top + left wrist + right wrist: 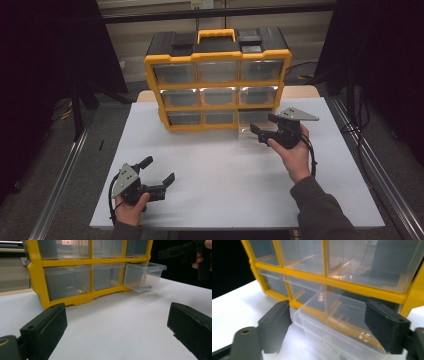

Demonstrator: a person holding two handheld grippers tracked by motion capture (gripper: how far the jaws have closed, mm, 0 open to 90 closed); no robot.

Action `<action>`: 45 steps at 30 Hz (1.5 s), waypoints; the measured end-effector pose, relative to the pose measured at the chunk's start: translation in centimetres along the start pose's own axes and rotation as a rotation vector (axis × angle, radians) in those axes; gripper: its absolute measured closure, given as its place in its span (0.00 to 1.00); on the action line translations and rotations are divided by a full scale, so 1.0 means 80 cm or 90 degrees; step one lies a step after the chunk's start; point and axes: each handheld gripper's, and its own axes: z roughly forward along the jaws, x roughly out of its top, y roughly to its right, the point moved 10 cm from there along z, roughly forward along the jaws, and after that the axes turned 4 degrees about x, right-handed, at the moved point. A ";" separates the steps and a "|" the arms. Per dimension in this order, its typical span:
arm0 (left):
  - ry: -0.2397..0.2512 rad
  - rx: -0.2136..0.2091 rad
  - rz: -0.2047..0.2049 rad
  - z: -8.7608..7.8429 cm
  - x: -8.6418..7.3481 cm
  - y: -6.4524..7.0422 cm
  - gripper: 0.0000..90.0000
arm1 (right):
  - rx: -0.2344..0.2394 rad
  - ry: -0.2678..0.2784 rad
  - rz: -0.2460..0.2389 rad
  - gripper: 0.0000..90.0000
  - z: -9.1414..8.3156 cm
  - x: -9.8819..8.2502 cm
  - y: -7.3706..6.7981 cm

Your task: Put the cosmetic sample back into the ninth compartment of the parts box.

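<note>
- My right gripper (264, 131) sat at the bottom right corner of the yellow organizer (218, 80), jaws spread wide, gripping nothing.
- Clear drawer (143, 276) from the bottom right slot was pulled partway out, front end hanging over the white table (225, 180).
- In the right gripper view the drawer (337, 322) lay between my two jaws; the left one looked just beside the drawer's corner, the right one overlapped its far side. No squeeze visible; couldn't tell if either pad touched.
- Something small and dark lay on the drawer floor in the left gripper view; too small to name.
- My left gripper (159, 172) was low near the table's front left, well apart from the organizer, jaws wide open, nothing between them.
- Left gripper view: both black jaws over bare white table, organizer (75, 272) ahead, my right gripper (185, 252) at the upper right above the open drawer.
- Other eight drawers sat closed in the yellow frame.
- Organizer stood upright at the table's back edge, yellow handle (216, 35) on top.
</note>
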 end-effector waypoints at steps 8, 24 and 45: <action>-0.004 0.000 0.003 0.000 0.000 -0.001 0.03 | 0.013 0.012 -0.006 0.11 -0.020 -0.002 -0.011; -0.001 -0.003 0.006 0.000 0.000 0.000 0.03 | 0.027 0.032 -0.016 0.07 -0.068 -0.028 -0.016; -0.004 -0.002 0.009 0.000 -0.001 0.000 0.03 | 0.014 0.050 0.005 0.07 -0.121 -0.076 0.002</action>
